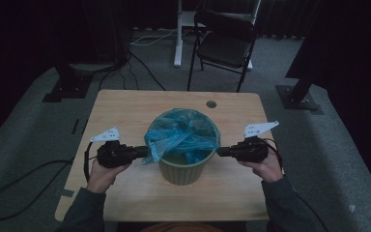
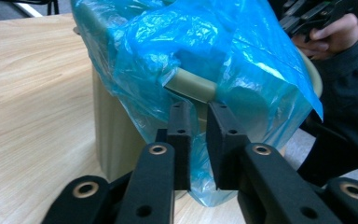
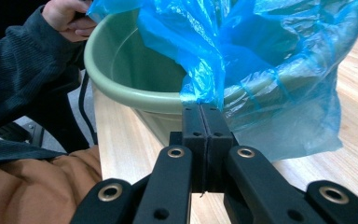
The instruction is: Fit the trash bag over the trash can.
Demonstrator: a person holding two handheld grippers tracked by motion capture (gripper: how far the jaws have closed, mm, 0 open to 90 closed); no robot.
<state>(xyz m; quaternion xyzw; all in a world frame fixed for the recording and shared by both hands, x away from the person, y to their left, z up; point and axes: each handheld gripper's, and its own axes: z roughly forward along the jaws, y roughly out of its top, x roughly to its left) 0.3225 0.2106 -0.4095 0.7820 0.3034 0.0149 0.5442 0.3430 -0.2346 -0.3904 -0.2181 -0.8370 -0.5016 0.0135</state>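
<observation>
Right gripper (image 3: pixel 200 109) has its jaws clamped together on the edge of the blue bag (image 3: pixel 261 60). Left gripper (image 2: pixel 198 123) has jaws slightly apart with bag plastic hanging between them. The bag drapes over the green bin (image 1: pixel 186 171), centre of the table (image 1: pixel 125 106).

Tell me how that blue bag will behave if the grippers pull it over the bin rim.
The blue bag is crinkled and draping, so probably floppy and light. Its glossy film may slip, though the right gripper pinches it shut.
</observation>
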